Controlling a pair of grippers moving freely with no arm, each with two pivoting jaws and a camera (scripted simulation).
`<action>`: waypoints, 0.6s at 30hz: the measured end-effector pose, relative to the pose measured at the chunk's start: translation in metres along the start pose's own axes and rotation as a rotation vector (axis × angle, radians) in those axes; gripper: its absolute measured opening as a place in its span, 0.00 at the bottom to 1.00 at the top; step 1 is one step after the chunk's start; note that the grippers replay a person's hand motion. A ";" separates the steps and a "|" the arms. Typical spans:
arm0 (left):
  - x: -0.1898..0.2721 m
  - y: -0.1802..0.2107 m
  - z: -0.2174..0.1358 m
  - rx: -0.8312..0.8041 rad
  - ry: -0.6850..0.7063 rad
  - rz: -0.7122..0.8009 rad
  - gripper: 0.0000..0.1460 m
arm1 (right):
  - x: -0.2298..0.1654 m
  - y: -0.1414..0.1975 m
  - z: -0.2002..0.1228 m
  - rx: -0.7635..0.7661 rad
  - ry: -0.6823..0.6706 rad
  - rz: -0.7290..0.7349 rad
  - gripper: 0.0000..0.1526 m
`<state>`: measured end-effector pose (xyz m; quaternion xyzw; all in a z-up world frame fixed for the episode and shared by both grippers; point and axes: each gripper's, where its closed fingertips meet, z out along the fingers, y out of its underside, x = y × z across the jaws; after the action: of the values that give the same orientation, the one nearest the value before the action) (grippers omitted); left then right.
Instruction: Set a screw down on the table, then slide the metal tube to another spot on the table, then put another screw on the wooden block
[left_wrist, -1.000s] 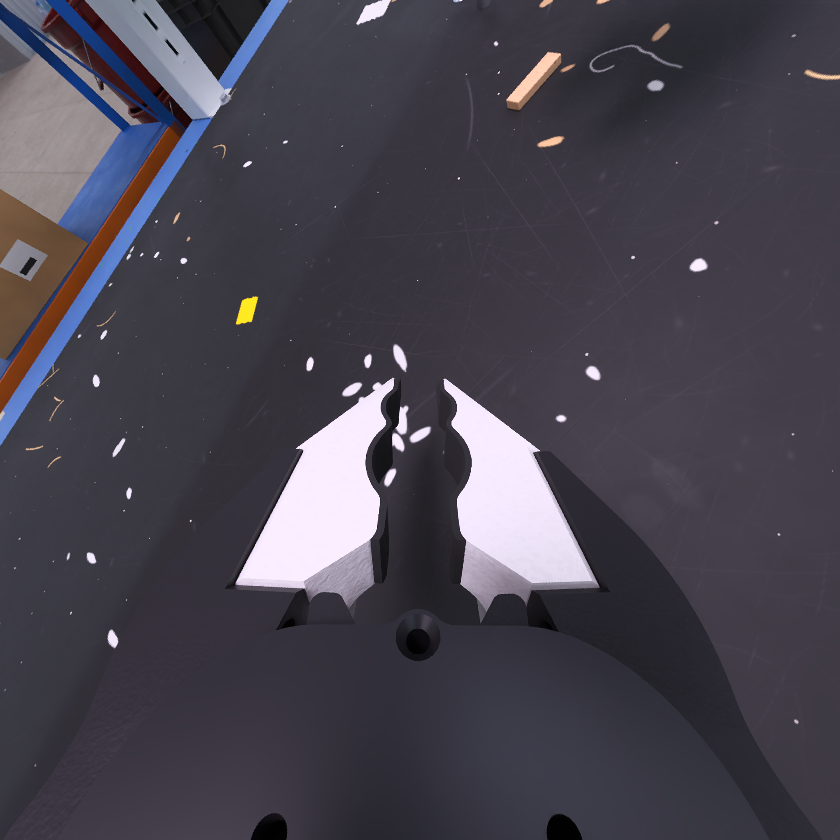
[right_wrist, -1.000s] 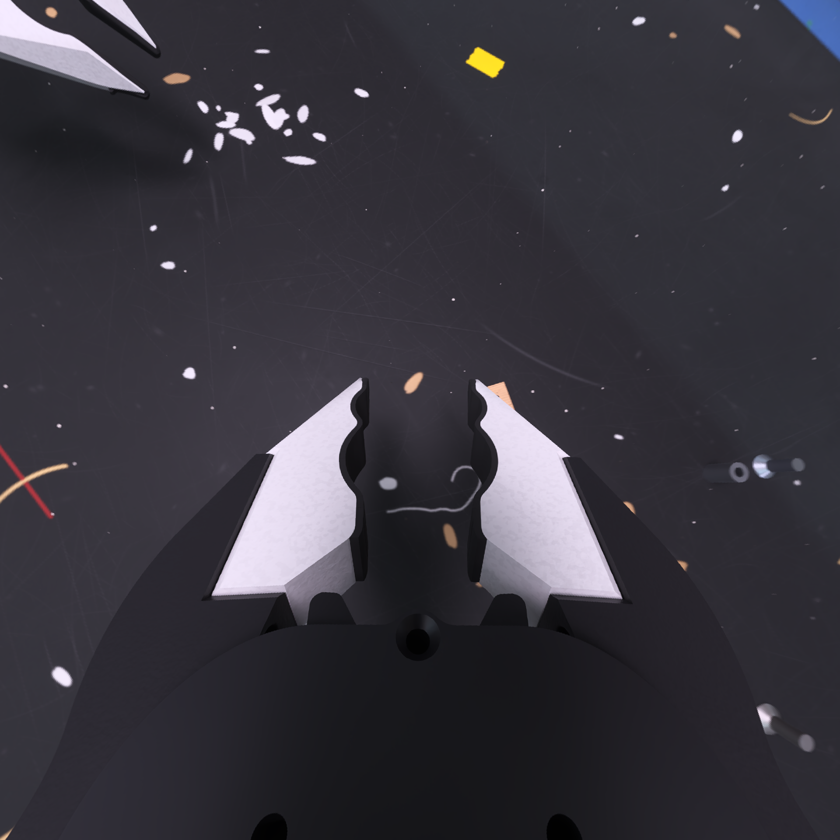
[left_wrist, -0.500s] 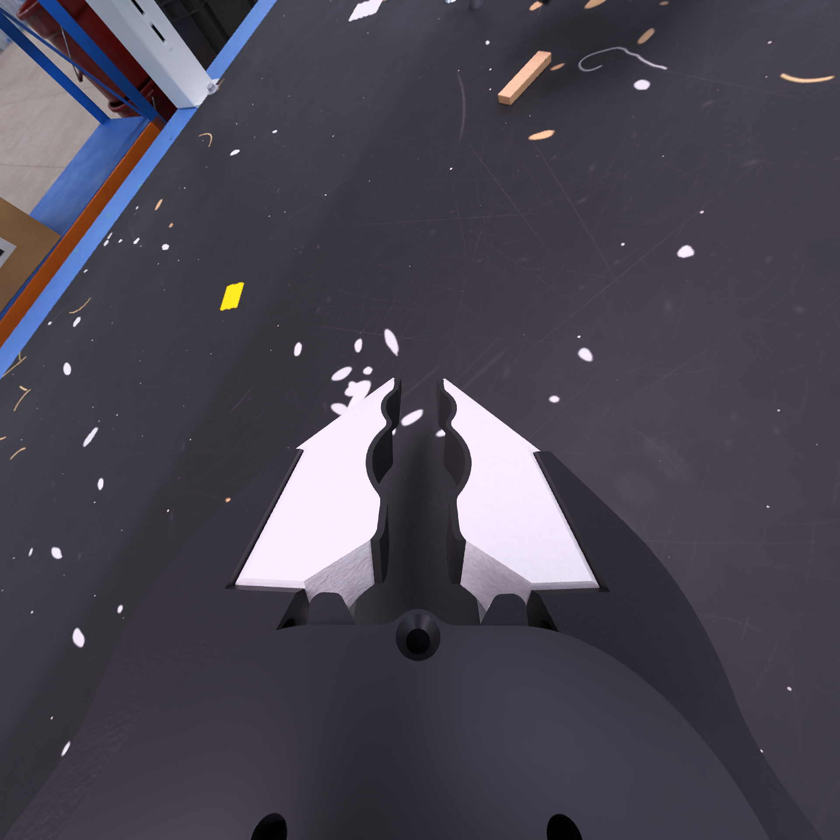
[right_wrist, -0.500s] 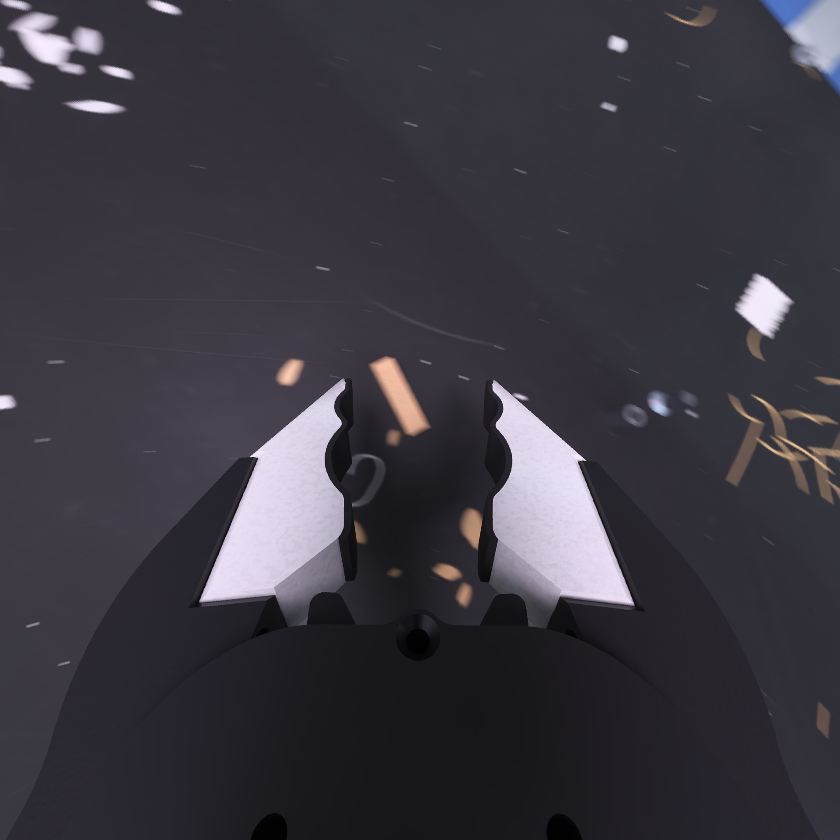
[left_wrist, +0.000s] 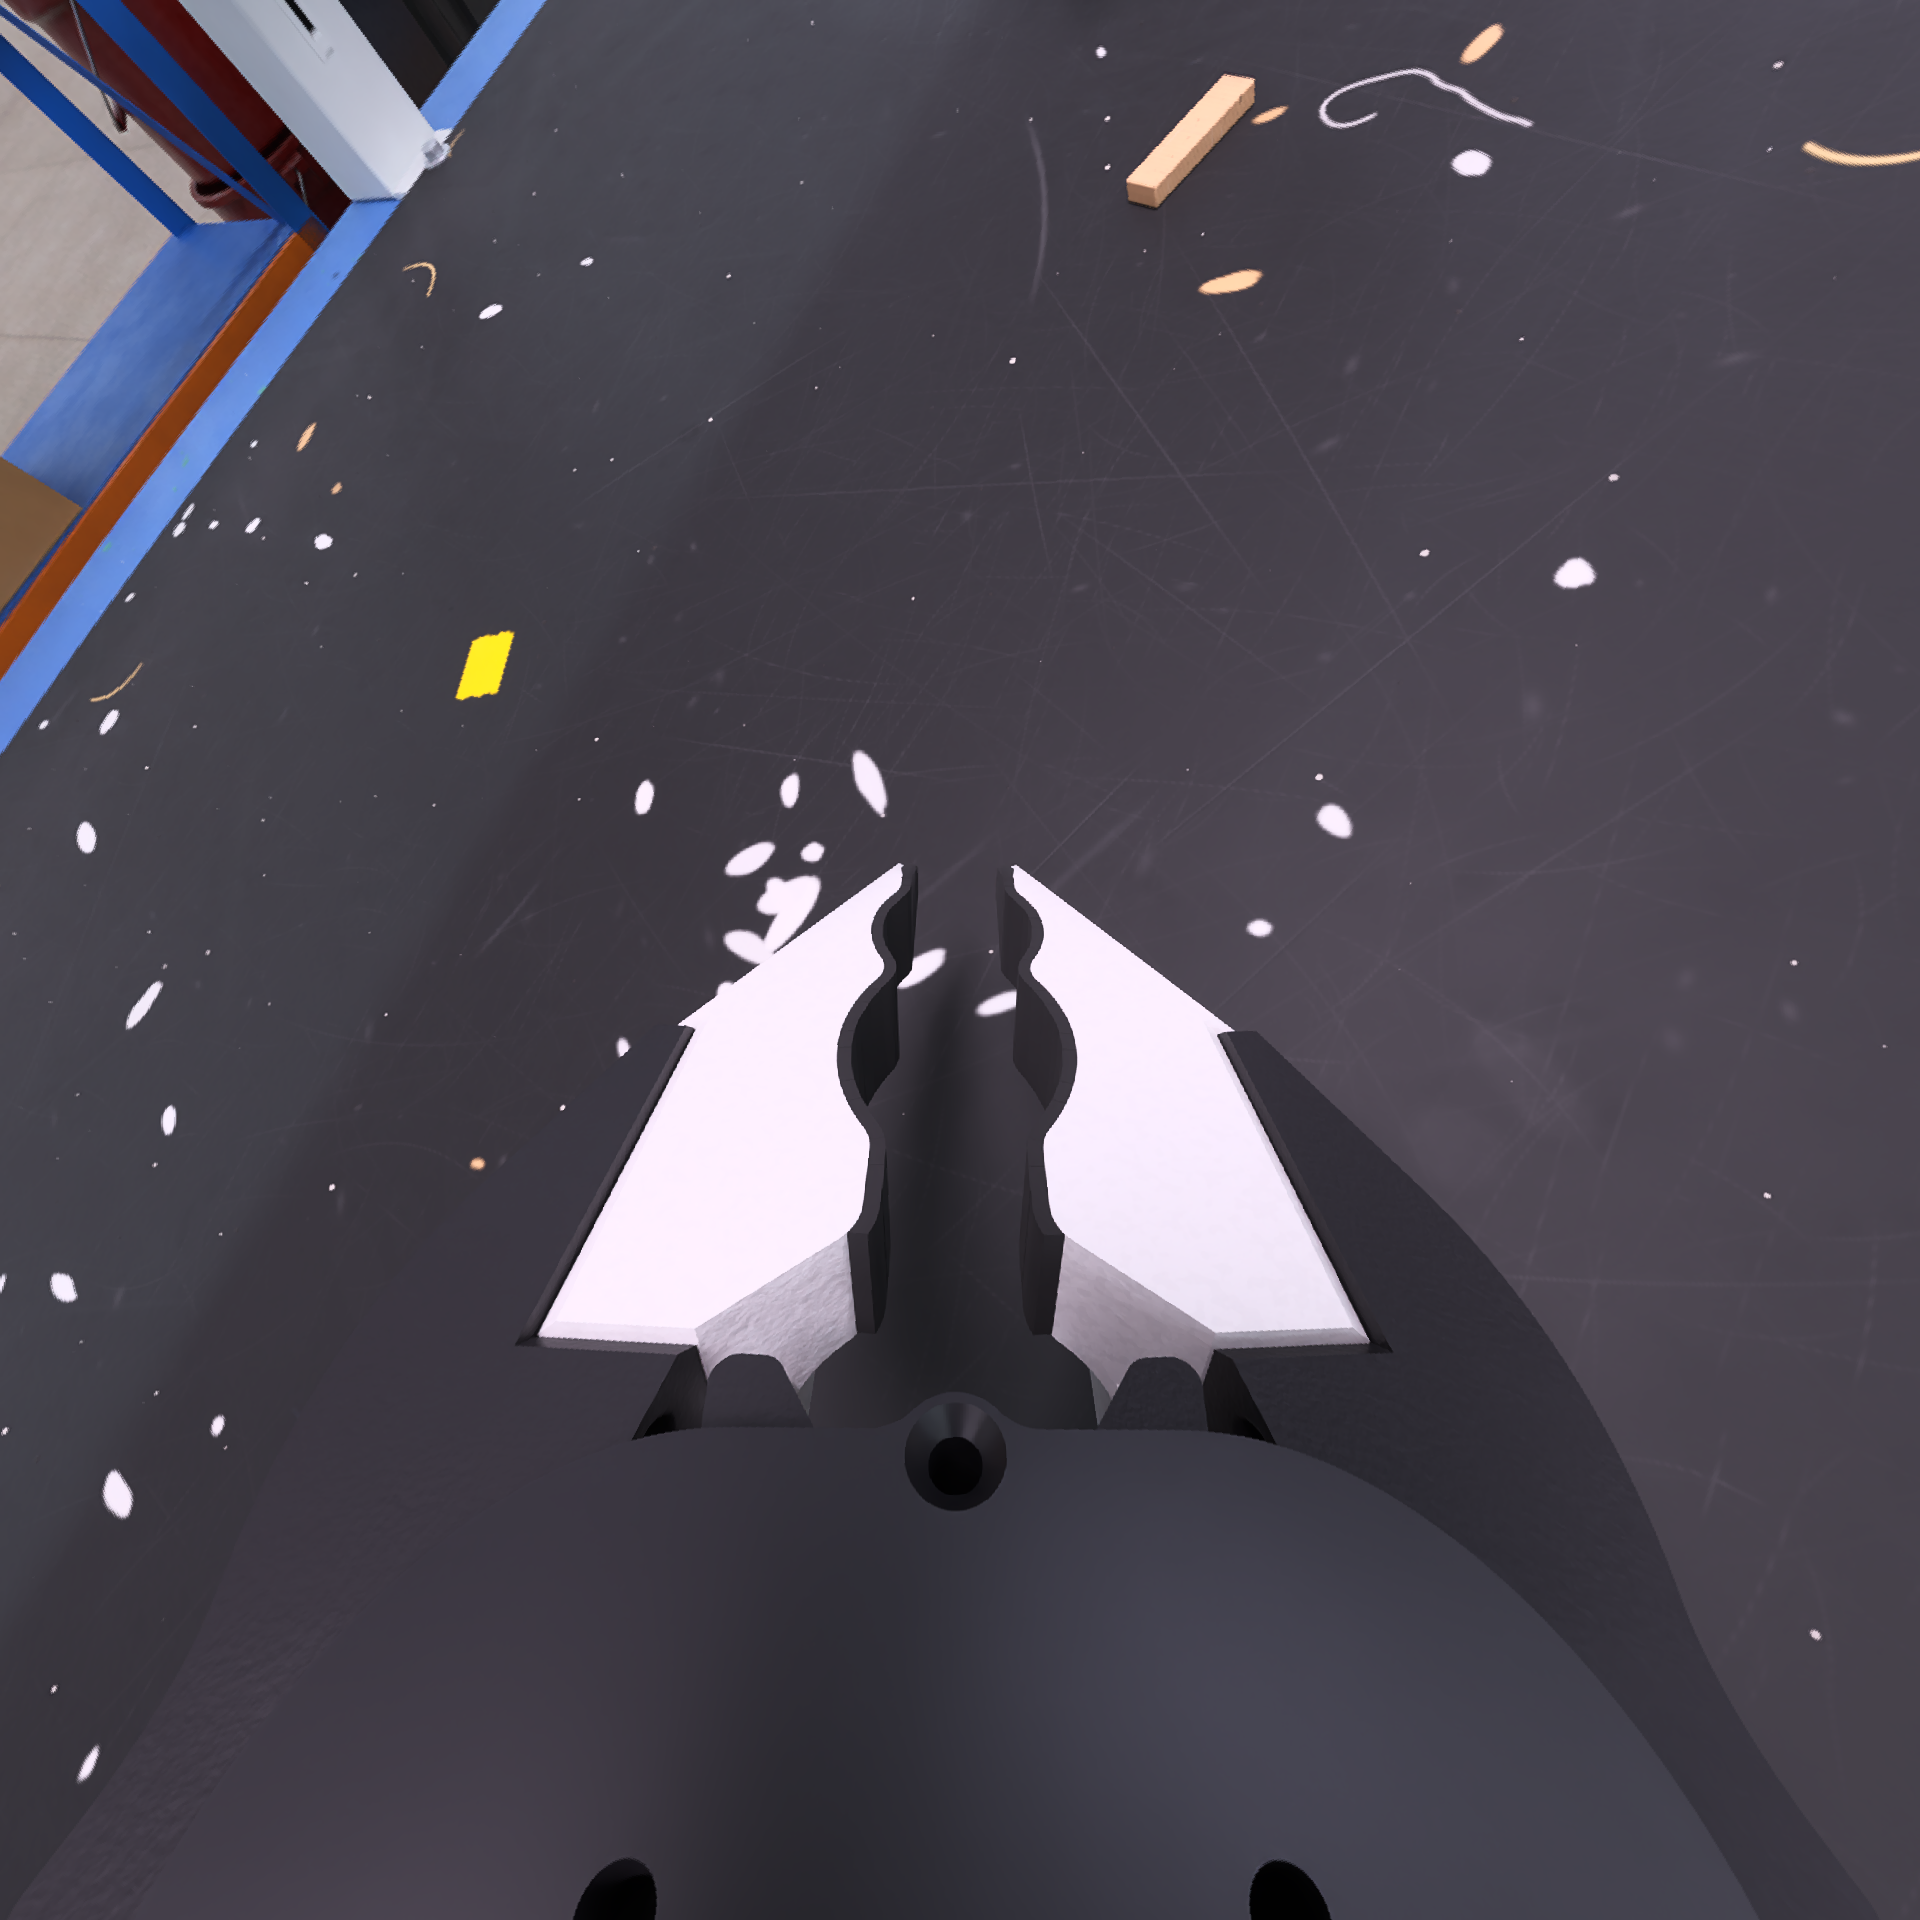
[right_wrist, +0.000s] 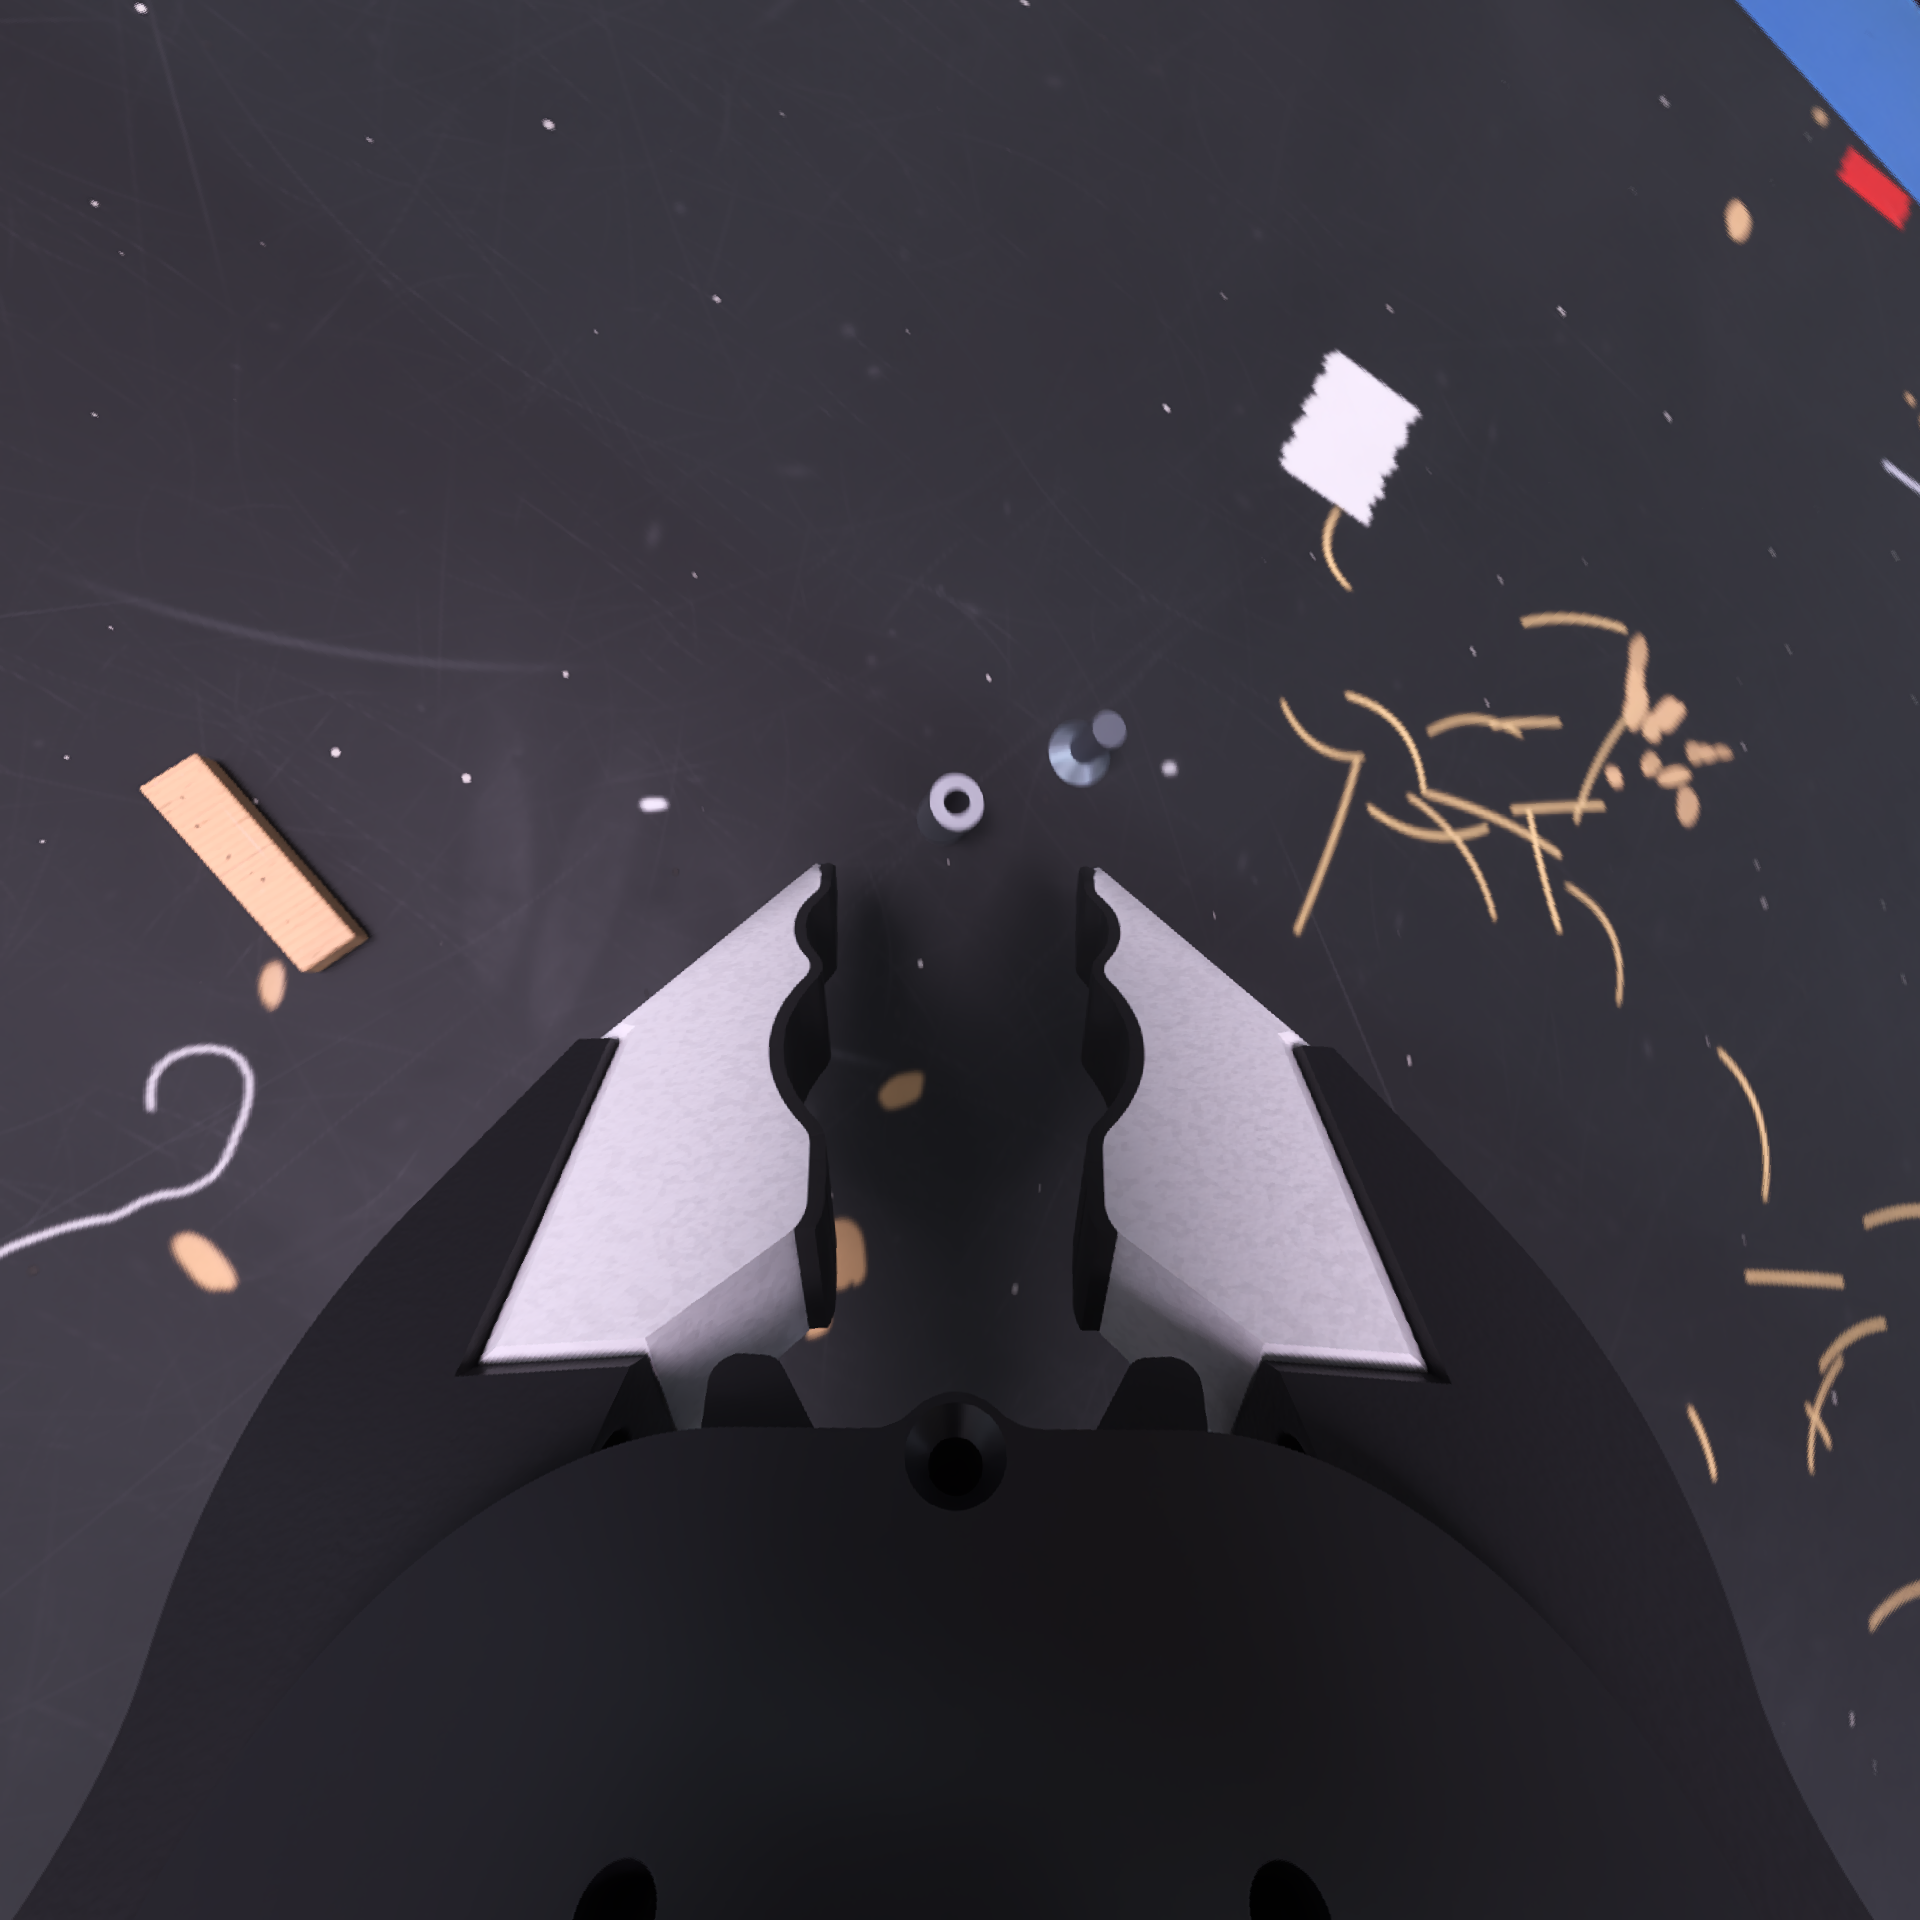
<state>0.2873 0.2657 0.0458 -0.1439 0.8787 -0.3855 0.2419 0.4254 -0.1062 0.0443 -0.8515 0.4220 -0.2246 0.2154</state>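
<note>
My right gripper is open and empty over the dark table. Just ahead of its fingertips lies a small metal tube, seen end-on as a grey ring. A silver screw lies a little farther and to the right of the tube. The wooden block lies flat to the left of the gripper. My left gripper hovers over white flecks, its jaws a narrow gap apart with nothing between them. In the left wrist view the wooden block is far ahead to the right.
A white paper scrap and a heap of wood shavings lie right of the screw. A white string lies left. The blue table edge is far right. Yellow tape and the blue table edge lie left of the left gripper.
The right gripper has swung right: the block passed from between its fingers to the left, and the tube and screw now lie just ahead. The left gripper has barely shifted.
</note>
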 end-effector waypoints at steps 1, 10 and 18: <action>0.000 0.000 0.001 -0.002 -0.001 0.000 0.10 | -0.001 -0.003 0.005 0.004 -0.013 -0.017 0.28; 0.003 -0.003 0.007 -0.020 -0.003 0.009 0.10 | 0.003 -0.003 0.037 -0.077 -0.047 -0.041 0.19; 0.007 -0.006 0.016 -0.025 0.017 0.004 0.10 | -0.003 0.004 0.038 -0.078 -0.070 -0.028 0.08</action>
<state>0.2904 0.2492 0.0384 -0.1419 0.8857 -0.3753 0.2336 0.4431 -0.0989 0.0109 -0.8725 0.4107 -0.1809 0.1934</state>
